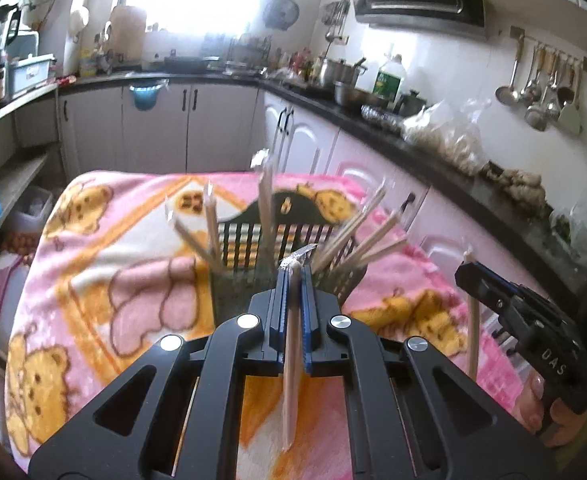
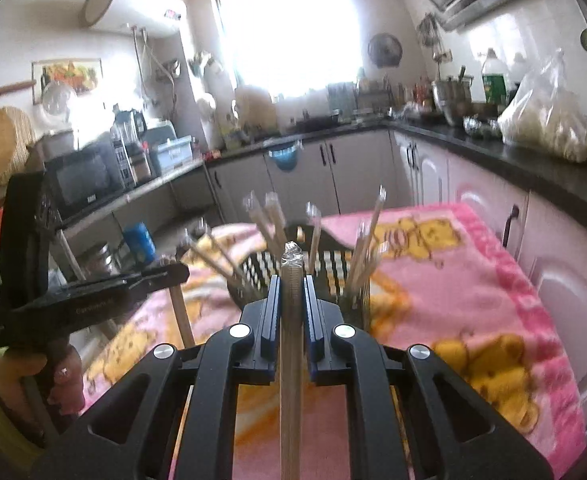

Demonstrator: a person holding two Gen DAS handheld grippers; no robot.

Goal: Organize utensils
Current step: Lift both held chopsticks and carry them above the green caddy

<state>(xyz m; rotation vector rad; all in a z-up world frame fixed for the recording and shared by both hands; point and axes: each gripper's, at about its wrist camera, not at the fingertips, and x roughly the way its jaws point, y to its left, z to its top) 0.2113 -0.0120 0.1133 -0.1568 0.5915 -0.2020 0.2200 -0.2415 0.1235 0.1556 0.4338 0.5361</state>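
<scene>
A black slotted utensil holder (image 1: 253, 240) stands on the pink bear blanket (image 1: 105, 248) and holds several wrapped pairs of chopsticks (image 1: 267, 204) that lean outward. My left gripper (image 1: 293, 276) is shut on a wrapped pair of chopsticks (image 1: 291, 360), held upright just in front of the holder. My right gripper (image 2: 291, 284) is shut on another wrapped pair of chopsticks (image 2: 291, 360), also upright in front of the holder (image 2: 333, 264). In the left wrist view the right gripper (image 1: 473, 276) is at the right with its chopsticks (image 1: 472, 320). In the right wrist view the left gripper (image 2: 169, 272) is at the left.
The blanket covers a table in a kitchen. Dark countertops (image 1: 413, 136) with pots, a green-labelled bottle (image 1: 389, 78) and a plastic bag (image 1: 449, 132) run along the right. White cabinets (image 1: 197, 120) stand behind. Shelves (image 1: 9, 176) are at the left, with a microwave (image 2: 85, 180).
</scene>
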